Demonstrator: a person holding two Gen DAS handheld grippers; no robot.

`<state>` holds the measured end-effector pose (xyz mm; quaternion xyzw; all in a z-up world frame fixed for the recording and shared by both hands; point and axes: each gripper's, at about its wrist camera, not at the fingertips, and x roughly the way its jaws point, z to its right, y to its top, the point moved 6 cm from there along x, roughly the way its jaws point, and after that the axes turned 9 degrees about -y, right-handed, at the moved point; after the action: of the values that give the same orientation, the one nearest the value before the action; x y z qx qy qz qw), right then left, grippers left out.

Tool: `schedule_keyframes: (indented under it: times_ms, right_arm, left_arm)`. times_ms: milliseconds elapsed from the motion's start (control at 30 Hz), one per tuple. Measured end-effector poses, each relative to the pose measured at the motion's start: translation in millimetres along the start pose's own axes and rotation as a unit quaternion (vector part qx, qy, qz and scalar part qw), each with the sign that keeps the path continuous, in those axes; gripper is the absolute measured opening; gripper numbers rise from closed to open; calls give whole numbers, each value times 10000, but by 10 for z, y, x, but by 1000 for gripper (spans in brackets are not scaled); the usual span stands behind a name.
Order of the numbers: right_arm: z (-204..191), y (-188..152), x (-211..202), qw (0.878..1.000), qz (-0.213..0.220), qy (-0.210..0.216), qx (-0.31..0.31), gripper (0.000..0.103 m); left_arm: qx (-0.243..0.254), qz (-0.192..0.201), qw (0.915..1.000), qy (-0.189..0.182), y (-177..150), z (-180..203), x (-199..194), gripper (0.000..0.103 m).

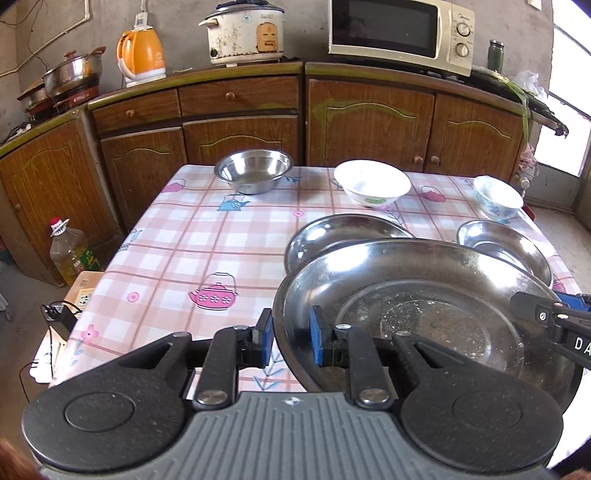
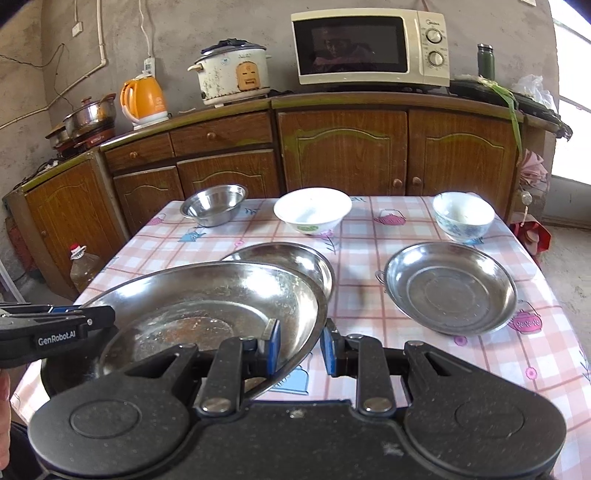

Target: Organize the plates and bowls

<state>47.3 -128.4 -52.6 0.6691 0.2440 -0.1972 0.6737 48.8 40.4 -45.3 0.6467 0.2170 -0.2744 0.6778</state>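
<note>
I carry a large steel plate [image 1: 424, 295] [image 2: 207, 295] between both grippers, just above the checked tablecloth [image 1: 184, 240]. My left gripper [image 1: 291, 332] is shut on its left rim, and its black finger [image 2: 74, 321] shows in the right wrist view. My right gripper [image 2: 301, 343] is shut on the right rim, with one fingertip [image 1: 535, 310] seen from the left wrist. A second steel plate [image 1: 343, 232] [image 2: 291, 258] lies behind, partly hidden by the held one. A third steel plate [image 1: 506, 247] [image 2: 450, 288] lies to the right. A steel bowl [image 1: 255, 170] [image 2: 214, 205], a white bowl [image 1: 371, 184] [image 2: 312, 210] and a blue-patterned bowl [image 1: 498, 197] [image 2: 463, 216] stand along the far edge.
Wooden cabinets [image 1: 240, 110] run behind the table, carrying a microwave [image 1: 399, 33], a rice cooker [image 1: 243, 33], an orange kettle [image 1: 140, 55] and pots [image 1: 70, 74]. An oil bottle [image 1: 70, 254] stands on the floor at the left. A person's hand [image 2: 3, 391] shows at the left edge.
</note>
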Motion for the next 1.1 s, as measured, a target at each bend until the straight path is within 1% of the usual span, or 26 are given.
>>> schedule_keyframes:
  times_ms: [167, 367, 533, 767, 1100]
  right_arm:
    - [172, -175, 25, 9998, -159, -114, 62, 31]
    - [387, -398, 83, 9988, -358, -283, 154, 31]
    - [574, -515, 140, 9979, -446, -386, 258, 31]
    - [732, -659, 247, 9968, -549, -465, 343, 31]
    - [821, -762, 316, 9962, -614, -474, 407, 31]
  left_arm:
    - [-34, -50, 9998, -199, -127, 119, 93, 21]
    - [143, -212, 9990, -353, -302, 312, 251, 21]
    - [292, -306, 9980, -478, -410, 447, 361, 21]
    - [478, -475, 9966, -464, -551, 589, 488, 22]
    - [552, -598, 9957, -437, -638, 674, 571, 23]
